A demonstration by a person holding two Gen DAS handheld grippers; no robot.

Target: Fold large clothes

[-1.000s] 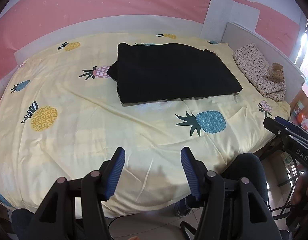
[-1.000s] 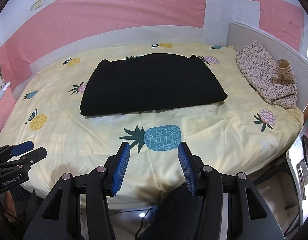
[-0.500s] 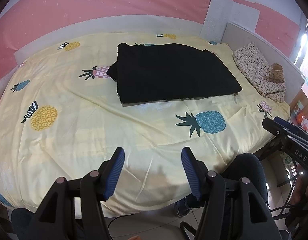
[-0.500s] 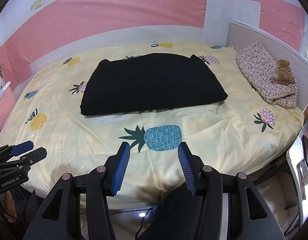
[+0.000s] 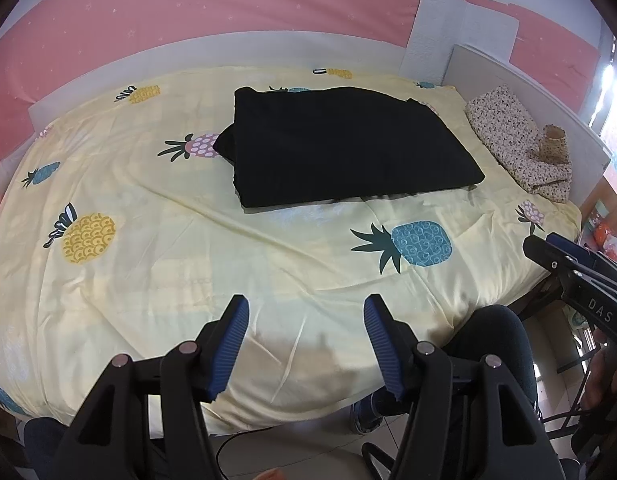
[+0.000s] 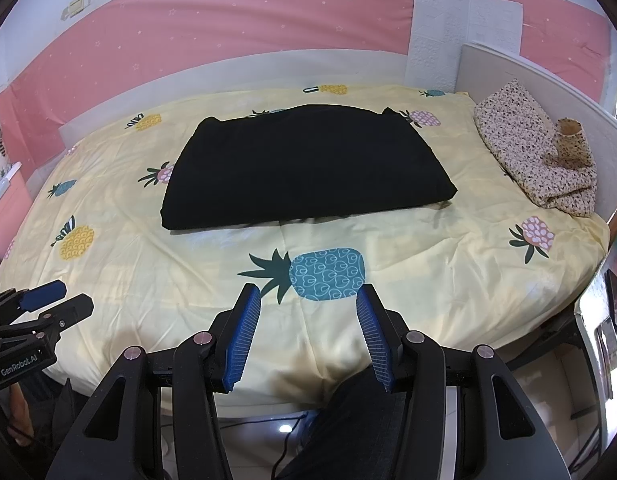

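Already folded flat, the black garment (image 6: pixel 304 168) lay far on the bed (image 6: pixel 428 280); left gripper (image 5: pixel 304 344) and right gripper (image 6: pixel 304 336) hung near, both released and empty

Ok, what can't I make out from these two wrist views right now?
- Folded black garment: its layers and far edge, hidden by its own dark bulk in both views.
- Floral patterned cloth bundle: whether it is clothing or bedding, too small at the frame edge.
- Right claw: fingertips cut off in the left view.
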